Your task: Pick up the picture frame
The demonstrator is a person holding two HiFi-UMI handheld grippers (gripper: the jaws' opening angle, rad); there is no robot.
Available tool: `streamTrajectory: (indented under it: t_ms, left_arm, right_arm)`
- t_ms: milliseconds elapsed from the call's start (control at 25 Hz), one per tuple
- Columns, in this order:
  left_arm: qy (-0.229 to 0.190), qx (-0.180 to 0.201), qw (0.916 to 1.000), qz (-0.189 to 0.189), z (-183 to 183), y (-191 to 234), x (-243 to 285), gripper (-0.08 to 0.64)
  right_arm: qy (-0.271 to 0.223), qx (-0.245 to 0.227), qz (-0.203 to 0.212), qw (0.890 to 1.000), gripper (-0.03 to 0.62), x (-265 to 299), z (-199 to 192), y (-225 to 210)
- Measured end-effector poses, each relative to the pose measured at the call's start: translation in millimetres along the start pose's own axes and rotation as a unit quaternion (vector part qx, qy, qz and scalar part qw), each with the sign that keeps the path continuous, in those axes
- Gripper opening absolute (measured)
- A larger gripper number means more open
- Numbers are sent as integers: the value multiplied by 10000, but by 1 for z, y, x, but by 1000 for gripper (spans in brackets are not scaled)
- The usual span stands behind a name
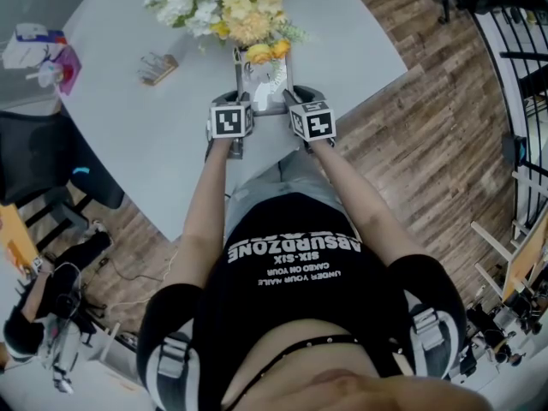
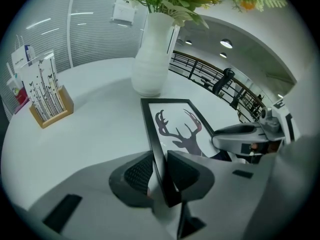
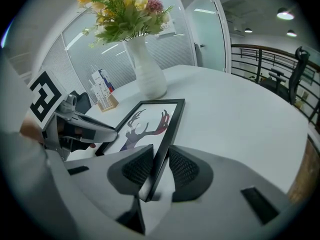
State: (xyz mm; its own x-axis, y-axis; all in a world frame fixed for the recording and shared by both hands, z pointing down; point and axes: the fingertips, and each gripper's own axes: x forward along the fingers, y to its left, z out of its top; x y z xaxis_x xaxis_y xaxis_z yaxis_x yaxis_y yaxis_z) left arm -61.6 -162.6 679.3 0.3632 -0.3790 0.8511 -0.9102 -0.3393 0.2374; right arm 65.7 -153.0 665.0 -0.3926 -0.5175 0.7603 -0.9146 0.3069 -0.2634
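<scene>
The picture frame (image 1: pixel 265 86) is black with a deer silhouette print, and it sits low over the grey table (image 1: pixel 154 135) just in front of the flower vase. My left gripper (image 1: pixel 243 94) is shut on its left border, which runs between the pads in the left gripper view (image 2: pixel 159 176). My right gripper (image 1: pixel 289 94) has the right border between its pads (image 3: pixel 160 169), and both pads lie against it. The print (image 2: pixel 177 131) faces up, and the frame (image 3: pixel 145 126) shows in full in the right gripper view. Whether the frame rests on the table I cannot tell.
A white vase (image 2: pixel 152 59) of yellow and white flowers (image 1: pixel 227 7) stands right behind the frame. A wooden card holder (image 2: pixel 47 96) stands at the left of the table. A dark chair (image 1: pixel 51 161) is off the table's left edge. The table's near edge is at my waist.
</scene>
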Motion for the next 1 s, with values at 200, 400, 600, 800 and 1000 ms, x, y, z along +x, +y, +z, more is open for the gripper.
streamTrajectory:
  t_ms: [200,400,600,800,1000]
  left_arm:
    - [193,-3,9998,-54,-4,-4,-7,101]
    - [182,95,9998,-34,-7,-9,-11,103]
    - [131,134,9998,-63,-8,-12,-15,103]
    - [70,183,9998,-56,-7,-16,-21,101]
    - [19,205,9997,-103,-8,-23,-29,101]
  right_arm:
    - [-23,-57,-5,10000,106,-6,1,0]
    - [-42,-51,-53,10000,103,-11,-1,0]
    - [-74,-45,-83,9999,103,-17,-2,0]
    - [-135,-44,-115,9998,103,-24,-2,2]
    - [-212,-11,-132,9997,103,-37,-2,3]
